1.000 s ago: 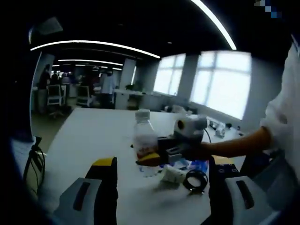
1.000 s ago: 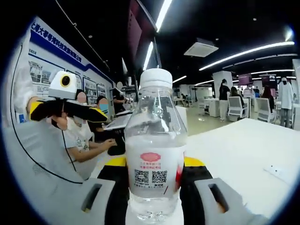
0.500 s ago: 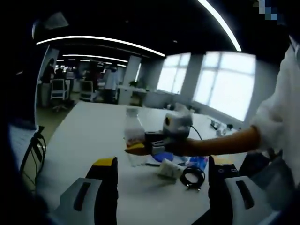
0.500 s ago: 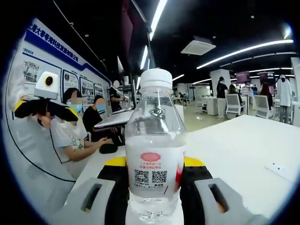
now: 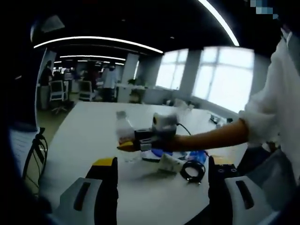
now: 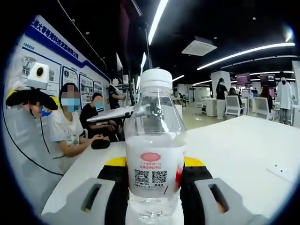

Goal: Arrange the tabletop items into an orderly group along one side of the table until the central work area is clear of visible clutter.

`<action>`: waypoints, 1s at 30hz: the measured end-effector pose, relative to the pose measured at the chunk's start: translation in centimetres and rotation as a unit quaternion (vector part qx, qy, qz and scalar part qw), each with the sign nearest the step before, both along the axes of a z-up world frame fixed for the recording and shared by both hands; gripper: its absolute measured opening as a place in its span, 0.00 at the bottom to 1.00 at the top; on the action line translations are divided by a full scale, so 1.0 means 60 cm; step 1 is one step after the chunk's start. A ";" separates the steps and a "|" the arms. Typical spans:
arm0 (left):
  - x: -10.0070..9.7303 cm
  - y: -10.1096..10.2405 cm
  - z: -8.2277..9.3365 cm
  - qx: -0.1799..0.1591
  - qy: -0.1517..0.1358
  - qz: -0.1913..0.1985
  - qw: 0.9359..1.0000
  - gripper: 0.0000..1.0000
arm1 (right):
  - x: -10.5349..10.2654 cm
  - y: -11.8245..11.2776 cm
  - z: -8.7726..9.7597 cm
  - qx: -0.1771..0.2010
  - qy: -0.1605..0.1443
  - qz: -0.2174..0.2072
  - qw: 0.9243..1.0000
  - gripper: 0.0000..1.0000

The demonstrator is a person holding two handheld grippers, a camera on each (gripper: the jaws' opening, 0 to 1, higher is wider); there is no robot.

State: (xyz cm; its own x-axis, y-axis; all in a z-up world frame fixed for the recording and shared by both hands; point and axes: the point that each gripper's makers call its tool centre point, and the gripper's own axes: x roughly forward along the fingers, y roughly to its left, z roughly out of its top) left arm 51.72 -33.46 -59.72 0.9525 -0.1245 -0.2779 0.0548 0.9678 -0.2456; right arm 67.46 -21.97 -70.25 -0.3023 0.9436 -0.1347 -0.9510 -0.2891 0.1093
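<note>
The right gripper [image 6: 152,180] holds a clear water bottle [image 6: 154,145] upright between its fingers [image 6: 117,187], above the white desk [image 6: 243,150].

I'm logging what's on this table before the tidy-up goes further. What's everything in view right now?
water bottle: one, clear with white cap, upright between the right gripper's jaws
cable coil: one, black, on the table
crumpled wrapper: one, whitish, beside the coil
blue packets: blue, count unclear, behind the coil
table: one, white
seated people: two, at a desk left of the bottle
right gripper: black and yellow, shut on the bottle
left gripper: black and yellow, open, holding nothing
</note>
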 end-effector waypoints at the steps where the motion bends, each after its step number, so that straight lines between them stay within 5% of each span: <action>1: 0.001 -0.001 0.000 -0.002 0.000 -0.001 1.000 0.75 | 0.001 0.000 -0.001 0.000 0.000 0.000 1.000 0.38; 15: 0.006 -0.020 -0.001 -0.007 0.002 -0.014 1.000 0.74 | 0.005 -0.008 -0.042 -0.016 -0.038 0.014 0.999 0.38; 30: 0.003 -0.007 0.004 -0.008 -0.002 0.002 1.000 0.73 | -0.006 -0.019 -0.054 -0.019 -0.033 0.022 0.999 0.39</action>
State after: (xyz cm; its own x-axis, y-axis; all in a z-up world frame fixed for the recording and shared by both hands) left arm 51.92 -33.91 -59.51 0.9540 -0.1255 -0.2724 0.0520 0.9637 -0.2617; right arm 67.09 -23.10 -73.48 -0.3329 0.9233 -0.1915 -0.9429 -0.3277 0.0594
